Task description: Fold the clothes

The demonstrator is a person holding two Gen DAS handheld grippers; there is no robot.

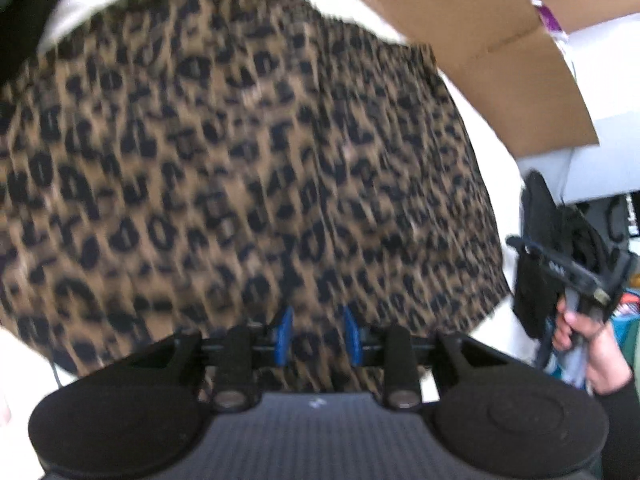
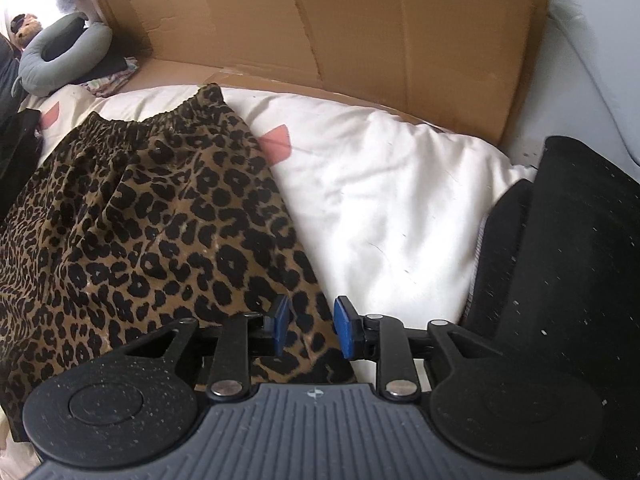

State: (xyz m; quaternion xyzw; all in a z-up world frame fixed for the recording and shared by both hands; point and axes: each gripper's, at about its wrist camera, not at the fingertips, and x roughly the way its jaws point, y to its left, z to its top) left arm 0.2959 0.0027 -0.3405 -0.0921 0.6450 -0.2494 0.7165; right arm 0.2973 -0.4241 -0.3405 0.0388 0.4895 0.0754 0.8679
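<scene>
A leopard-print garment (image 2: 152, 216) lies spread on white bedding (image 2: 392, 200), with its gathered waistband (image 2: 160, 122) at the far end. My right gripper (image 2: 312, 326) hovers over the garment's near right corner. Its blue pads (image 2: 345, 328) stand apart, and the cloth lies below the gap, not pinched. The left wrist view is blurred, and the same garment (image 1: 240, 168) fills most of it. My left gripper (image 1: 318, 336) is over the garment's near hem. A gap shows between its blue pads (image 1: 283, 336), and they grip nothing. A hand (image 1: 588, 340) at the right edge holds the other gripper.
Flattened brown cardboard (image 2: 360, 28) stands behind the bedding. A grey neck pillow (image 2: 60, 60) and a heap of clothes lie at the far left. Black cloth (image 2: 560, 260) lies at the right, and another dark item (image 2: 18, 148) at the left edge.
</scene>
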